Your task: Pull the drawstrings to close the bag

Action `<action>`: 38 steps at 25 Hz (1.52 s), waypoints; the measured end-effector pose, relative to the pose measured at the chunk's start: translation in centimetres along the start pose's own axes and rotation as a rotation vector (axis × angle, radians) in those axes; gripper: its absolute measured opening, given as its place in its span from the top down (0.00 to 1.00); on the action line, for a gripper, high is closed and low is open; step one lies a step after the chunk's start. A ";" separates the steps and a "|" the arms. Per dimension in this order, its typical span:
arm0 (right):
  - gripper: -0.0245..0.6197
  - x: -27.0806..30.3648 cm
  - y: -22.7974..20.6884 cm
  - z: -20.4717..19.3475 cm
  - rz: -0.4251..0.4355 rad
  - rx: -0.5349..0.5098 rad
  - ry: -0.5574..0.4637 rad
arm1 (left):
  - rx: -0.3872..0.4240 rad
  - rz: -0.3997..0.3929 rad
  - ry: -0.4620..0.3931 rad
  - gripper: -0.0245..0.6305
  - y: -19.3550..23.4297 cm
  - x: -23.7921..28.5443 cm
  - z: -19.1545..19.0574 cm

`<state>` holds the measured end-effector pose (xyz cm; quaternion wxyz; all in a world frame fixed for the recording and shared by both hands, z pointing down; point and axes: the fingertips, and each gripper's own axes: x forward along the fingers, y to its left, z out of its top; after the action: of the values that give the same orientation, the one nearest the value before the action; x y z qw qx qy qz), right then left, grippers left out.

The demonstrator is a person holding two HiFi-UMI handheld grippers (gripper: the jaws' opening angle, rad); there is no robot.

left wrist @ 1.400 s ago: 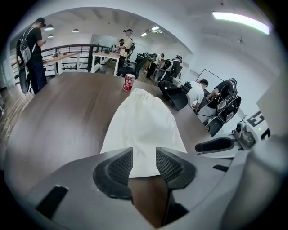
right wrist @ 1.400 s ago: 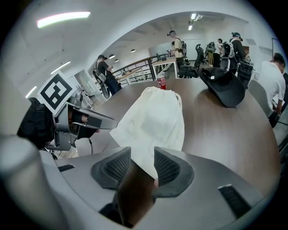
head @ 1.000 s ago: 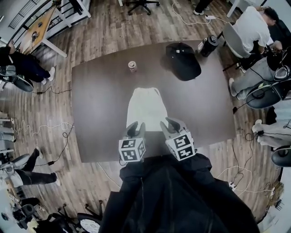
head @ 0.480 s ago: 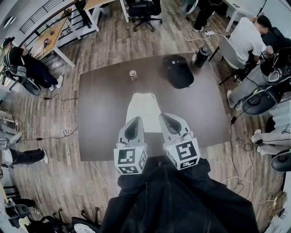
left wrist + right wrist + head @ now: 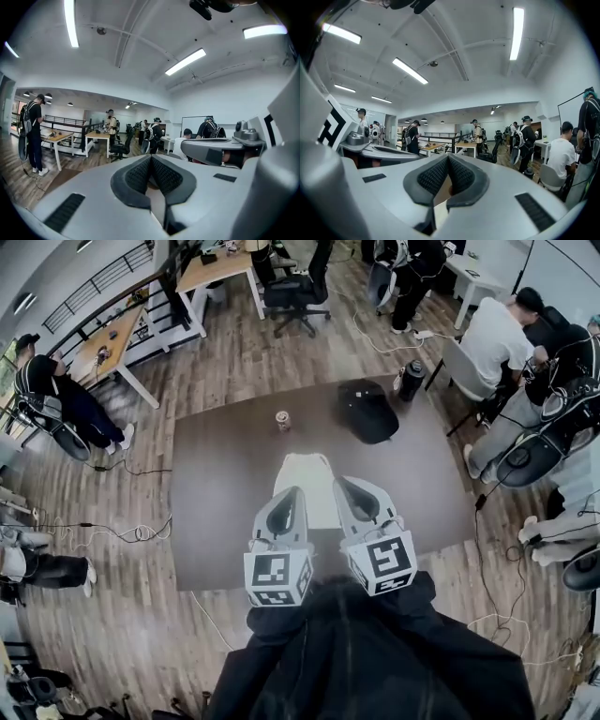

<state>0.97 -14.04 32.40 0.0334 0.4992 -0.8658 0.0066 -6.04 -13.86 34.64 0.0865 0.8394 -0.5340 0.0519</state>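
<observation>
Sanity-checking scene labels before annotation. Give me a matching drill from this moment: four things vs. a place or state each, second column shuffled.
Things:
1. white bag
2. can
3. black object
4. left claw

Places/states:
a. stands upright just past the bag's far end
b. shut, nothing between its pads
c. lies flat in the middle of the table
d. sits at the table's far side, toward the right

Pairs: 1-c, 2-a, 3-d, 4-b
</observation>
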 end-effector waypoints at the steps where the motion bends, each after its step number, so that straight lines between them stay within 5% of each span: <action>1: 0.93 0.2 0.3 0.2 -0.005 -0.004 -0.003 | 0.000 -0.005 -0.003 0.91 0.3 -0.1 0.2; 16: 0.93 2.3 1.1 1.5 -0.047 -0.032 -0.022 | 0.023 -0.054 -0.022 0.91 2.4 0.9 1.4; 38: 0.93 4.0 3.1 1.0 -0.034 -0.034 -0.019 | 0.012 -0.028 -0.008 0.91 5.3 0.0 0.6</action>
<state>-3.75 -16.03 31.75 0.0337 0.5132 -0.8575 -0.0135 -10.83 -16.17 34.48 0.0802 0.8474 -0.5224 0.0505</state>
